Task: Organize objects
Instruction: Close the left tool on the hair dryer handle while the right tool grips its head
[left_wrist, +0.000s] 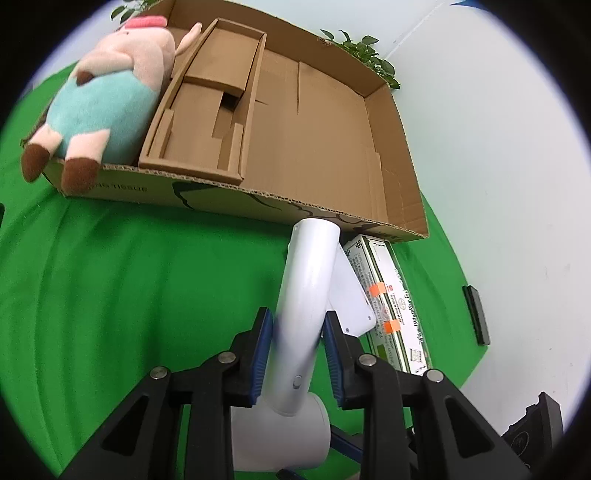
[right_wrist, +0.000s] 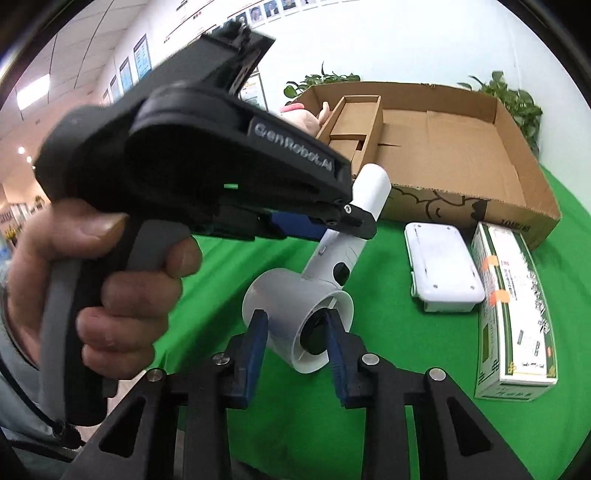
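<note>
1. Green cloth beneath; white wall at three o'clock.
2. Cardboard box at twelve.
3. Left gripper clamped on white hair dryer handle.
4. Right gripper pinching its barrel rim, angled down.

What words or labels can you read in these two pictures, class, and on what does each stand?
"GenRobot.AI": side of the black handheld gripper.
"TISSUE": front wall of the brown cardboard tray; its first letters unclear.
Print on the green-and-white carton: too small to read.
Wall posters: blurred.
</note>
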